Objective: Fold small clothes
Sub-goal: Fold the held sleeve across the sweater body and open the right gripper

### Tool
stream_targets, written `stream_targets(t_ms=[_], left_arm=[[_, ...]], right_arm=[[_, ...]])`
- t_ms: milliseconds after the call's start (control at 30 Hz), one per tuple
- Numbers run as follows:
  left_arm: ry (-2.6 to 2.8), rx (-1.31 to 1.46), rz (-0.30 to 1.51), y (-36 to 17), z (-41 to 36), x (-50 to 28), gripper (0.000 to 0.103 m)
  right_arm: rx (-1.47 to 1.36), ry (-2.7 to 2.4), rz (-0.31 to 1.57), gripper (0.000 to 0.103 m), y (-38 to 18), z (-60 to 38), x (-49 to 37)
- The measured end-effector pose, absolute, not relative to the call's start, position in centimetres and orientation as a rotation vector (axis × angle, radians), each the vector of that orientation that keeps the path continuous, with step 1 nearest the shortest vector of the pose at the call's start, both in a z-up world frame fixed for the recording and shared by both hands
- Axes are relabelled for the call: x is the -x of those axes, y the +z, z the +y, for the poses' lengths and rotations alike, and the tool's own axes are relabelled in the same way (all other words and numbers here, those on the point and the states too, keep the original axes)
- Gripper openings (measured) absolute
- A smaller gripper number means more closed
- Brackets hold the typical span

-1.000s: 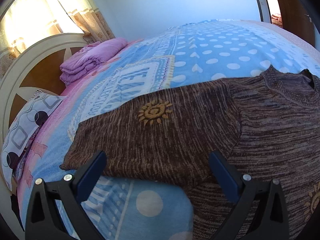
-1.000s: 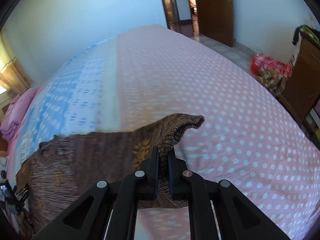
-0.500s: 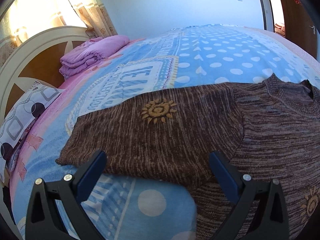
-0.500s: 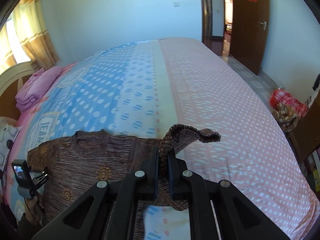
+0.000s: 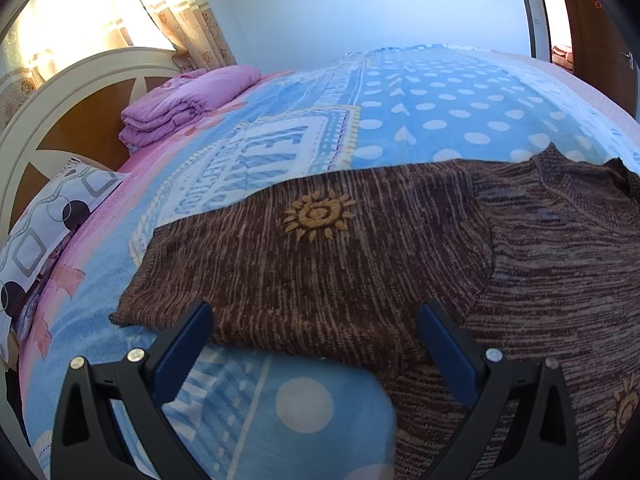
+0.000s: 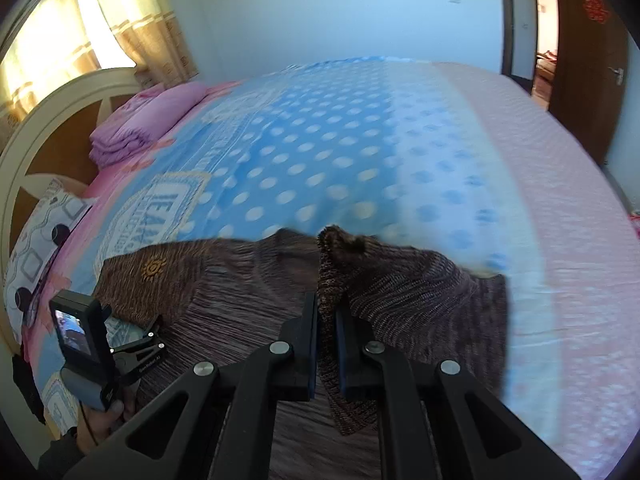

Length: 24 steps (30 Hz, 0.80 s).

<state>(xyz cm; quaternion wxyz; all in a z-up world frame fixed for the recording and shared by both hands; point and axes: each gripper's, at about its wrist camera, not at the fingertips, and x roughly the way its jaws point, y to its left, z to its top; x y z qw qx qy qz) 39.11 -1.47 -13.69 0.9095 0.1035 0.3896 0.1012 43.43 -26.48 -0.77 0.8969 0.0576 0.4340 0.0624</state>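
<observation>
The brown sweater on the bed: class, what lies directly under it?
The brown sweater lies on a blue dotted blanket, which shows all around it. The blanket's pattern beneath the sweater is covered and cannot be seen.

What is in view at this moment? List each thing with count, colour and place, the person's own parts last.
brown knitted sweater with orange sun motifs: one, brown, flat on the bed, one sleeve lifted
blue polka-dot blanket: one, blue and white, covering the bed
pink dotted bedspread: one, pink, right side of bed
folded purple bedding: one stack, purple, by the headboard
patterned pillow: one, white with grey squares, dark circles, left bed edge
cream and brown headboard: one, left
beige curtains: window, upper left
brown wooden door: one, right
left claw: black, blue pads, open over a sleeve
right claw: black, shut on the lifted sleeve
hand: one, holding the left claw
</observation>
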Motion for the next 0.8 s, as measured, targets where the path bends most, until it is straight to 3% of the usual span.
stream_targets(t_ms=[67,100,133,333,567,800], left_arm=[[0.205,-0.21,0.81,-13.7,-1.4,-39.1,0.103],[0.202,-0.204,0.812,-13.7,-1.2,-39.1,0.103],[0.196,-0.194,0.814,-13.7,-1.1,-39.0,0.103],[0.168,-0.227,0.804,-12.1,-1.0,-37.7,0.103],[-0.015,-0.292,0.739,-7.3,-7.4,-35.9,0.103],[-0.126,-0.354,0.802,-10.1,-15.9,-36.9,0.103]], right_arm=[[-0.153,0.201,0.943,0.017,-4.7,-23.8,-44.9],[-0.183,0.244,0.987,0.041,-6.8,-22.8,-45.5],[-0.21,0.284,1.035,0.058,-8.8,-21.8,-45.6],[-0.108,0.422,1.065,0.06,-11.5,-20.4,-39.4],[-0.031,0.264,1.004,0.066,-9.8,-30.0,-33.0],[-0.085,0.019,0.909,0.066,-9.9,-37.9,-30.0]])
